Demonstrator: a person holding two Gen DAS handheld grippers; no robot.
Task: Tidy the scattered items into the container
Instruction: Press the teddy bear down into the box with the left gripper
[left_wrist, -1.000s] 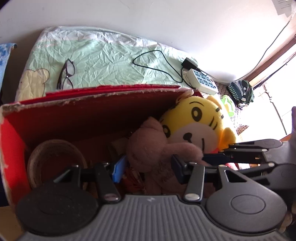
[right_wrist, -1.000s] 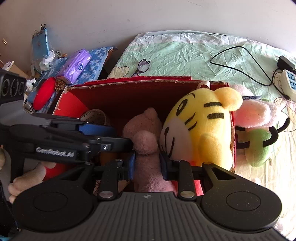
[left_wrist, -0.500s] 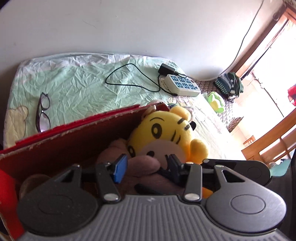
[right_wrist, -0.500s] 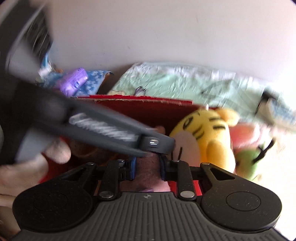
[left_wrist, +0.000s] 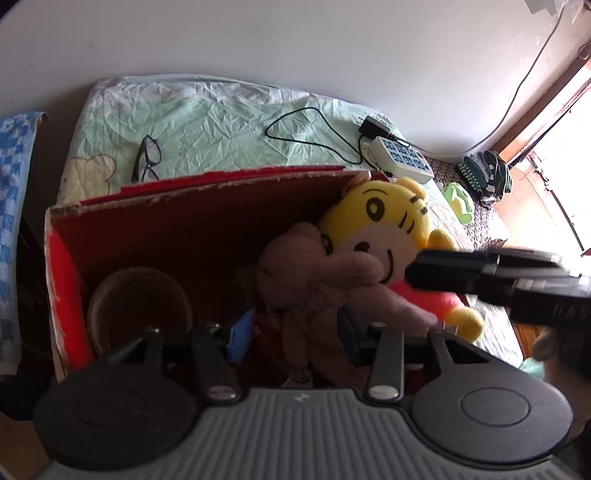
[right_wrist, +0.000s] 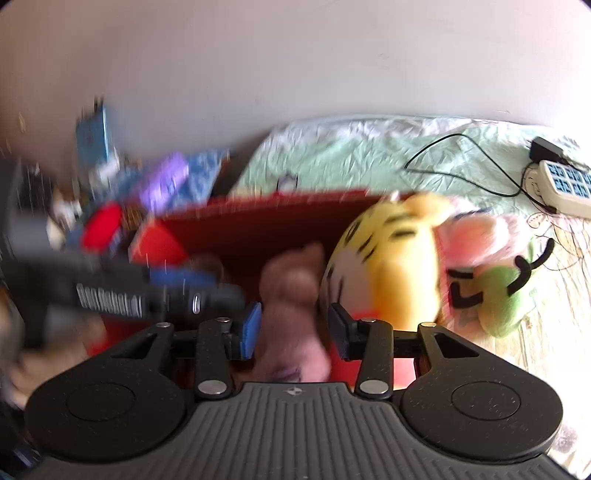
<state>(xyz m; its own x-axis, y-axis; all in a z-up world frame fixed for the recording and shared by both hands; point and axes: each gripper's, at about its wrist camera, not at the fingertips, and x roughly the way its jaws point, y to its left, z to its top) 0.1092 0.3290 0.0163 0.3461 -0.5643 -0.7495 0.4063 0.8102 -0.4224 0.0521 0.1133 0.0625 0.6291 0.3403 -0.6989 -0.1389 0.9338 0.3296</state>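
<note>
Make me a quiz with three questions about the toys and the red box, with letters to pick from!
1. Where are the glasses?
A. in the red box
B. on the green bedsheet behind the box
C. on the yellow tiger's face

2. What colour is the bear next to the yellow tiger?
A. brownish pink
B. blue
C. white

3. Where is the brown bear now?
A. on the floor
B. on the power strip
C. inside the red box

Answers: 1 B, they lie on the bedsheet beyond the box's back wall. 2 A, its fur looks dusty brownish pink. 3 C, it sits between the box walls, leaning on the tiger.
</note>
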